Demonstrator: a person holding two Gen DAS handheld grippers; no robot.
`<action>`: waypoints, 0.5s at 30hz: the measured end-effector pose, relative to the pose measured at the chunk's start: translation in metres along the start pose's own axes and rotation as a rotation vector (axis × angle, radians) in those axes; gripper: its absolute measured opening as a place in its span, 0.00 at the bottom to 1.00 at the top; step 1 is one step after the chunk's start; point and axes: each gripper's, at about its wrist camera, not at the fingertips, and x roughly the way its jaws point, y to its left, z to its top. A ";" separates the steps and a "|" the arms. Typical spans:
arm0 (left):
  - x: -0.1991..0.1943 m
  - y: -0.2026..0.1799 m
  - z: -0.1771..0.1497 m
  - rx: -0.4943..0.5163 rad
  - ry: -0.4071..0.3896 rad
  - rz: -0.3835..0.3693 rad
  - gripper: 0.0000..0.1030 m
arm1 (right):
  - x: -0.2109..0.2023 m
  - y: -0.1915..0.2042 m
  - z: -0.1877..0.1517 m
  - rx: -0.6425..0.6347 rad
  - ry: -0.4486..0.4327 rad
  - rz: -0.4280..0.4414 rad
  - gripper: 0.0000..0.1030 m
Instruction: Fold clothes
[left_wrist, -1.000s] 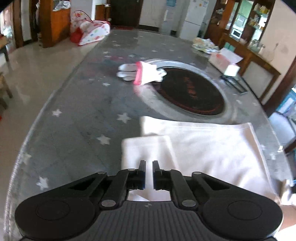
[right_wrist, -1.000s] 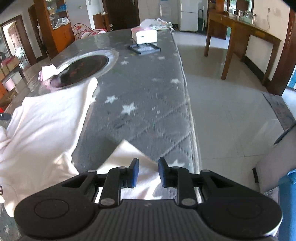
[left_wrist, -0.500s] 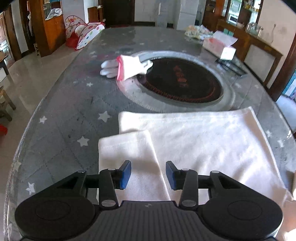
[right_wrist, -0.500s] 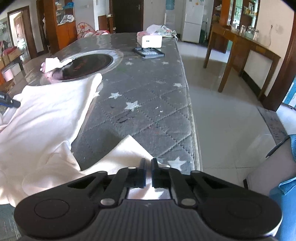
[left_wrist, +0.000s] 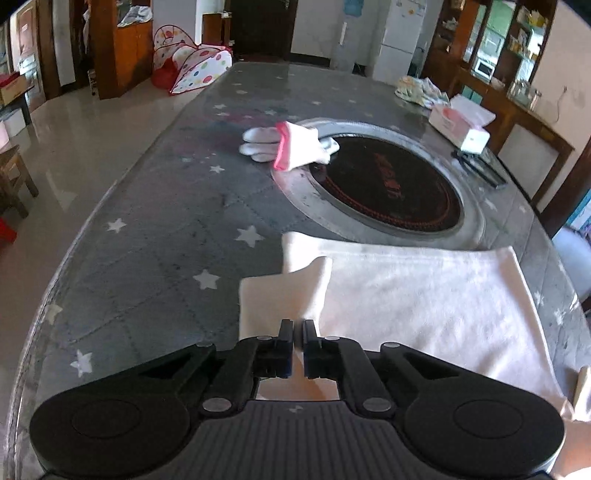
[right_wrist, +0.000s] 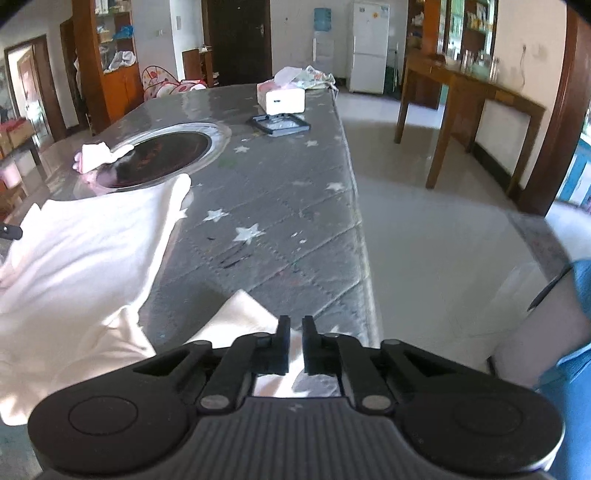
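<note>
Long grey star-print table (left_wrist: 155, 236) runs ahead of both tongs; its right edge drops to bare floor (right_wrist: 436, 229) just right of the right gripper (right_wrist: 294, 325). Cream garment (left_wrist: 424, 295) lies spread ahead-right of the left gripper (left_wrist: 298, 326), a raised sleeve fold running into its closed jaws. Right gripper's jaws nearly closed and opening a little, with a garment corner (right_wrist: 243, 314) between them. Round black hotplate (left_wrist: 388, 192) beyond the cloth, white glove (left_wrist: 291, 149) on its far-left rim, tissue box (right_wrist: 284, 98) farther off
</note>
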 end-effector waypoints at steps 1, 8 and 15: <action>-0.004 0.003 0.000 -0.007 -0.010 -0.004 0.05 | 0.000 0.000 -0.001 0.007 0.002 0.006 0.10; -0.034 0.030 -0.001 -0.084 -0.055 -0.027 0.03 | 0.002 0.004 -0.007 0.011 0.014 0.012 0.28; -0.025 -0.001 0.001 -0.013 -0.021 -0.072 0.18 | 0.005 0.010 -0.009 0.007 0.021 0.016 0.33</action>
